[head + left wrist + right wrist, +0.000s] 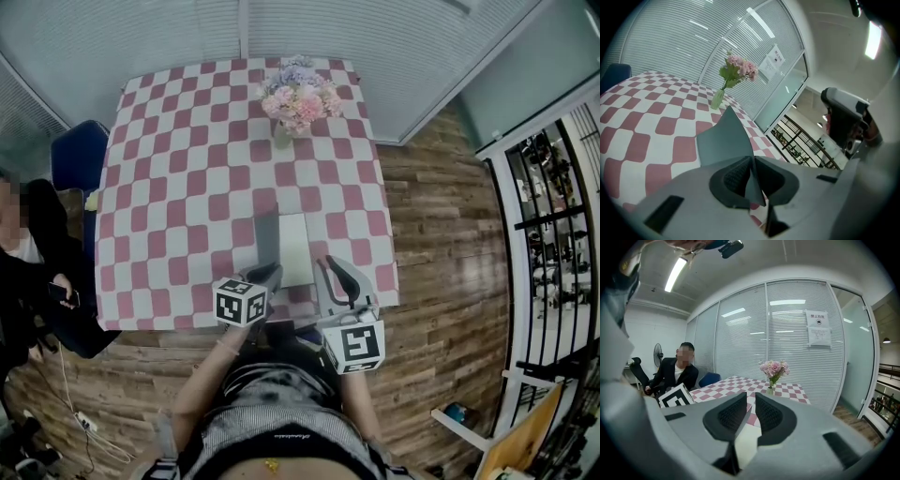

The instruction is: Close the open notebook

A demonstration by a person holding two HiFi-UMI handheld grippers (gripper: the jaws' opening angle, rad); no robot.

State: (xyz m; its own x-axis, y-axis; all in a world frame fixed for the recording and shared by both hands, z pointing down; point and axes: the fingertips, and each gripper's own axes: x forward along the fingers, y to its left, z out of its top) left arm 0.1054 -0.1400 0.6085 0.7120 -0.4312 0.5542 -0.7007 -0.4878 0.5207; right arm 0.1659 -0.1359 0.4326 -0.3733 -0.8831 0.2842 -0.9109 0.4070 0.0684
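The left gripper pinches the notebook by its grey cover edge — light, thin, bendy — while the right gripper hangs slightly parted, empty.

Grey left claw and right claw, black ribbed pads, square-marker cubes, grey patterned top

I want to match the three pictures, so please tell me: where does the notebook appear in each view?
Head view: the notebook lies centre, near the front edge of the table, grey cover raised on its left.
Left gripper view: the grey cover stands in the centre, pinched between the jaws.
Right gripper view: only a pale strip, likely its page, shows low between the jaws.
Shared landmark: the pink flowers at the table's far end.
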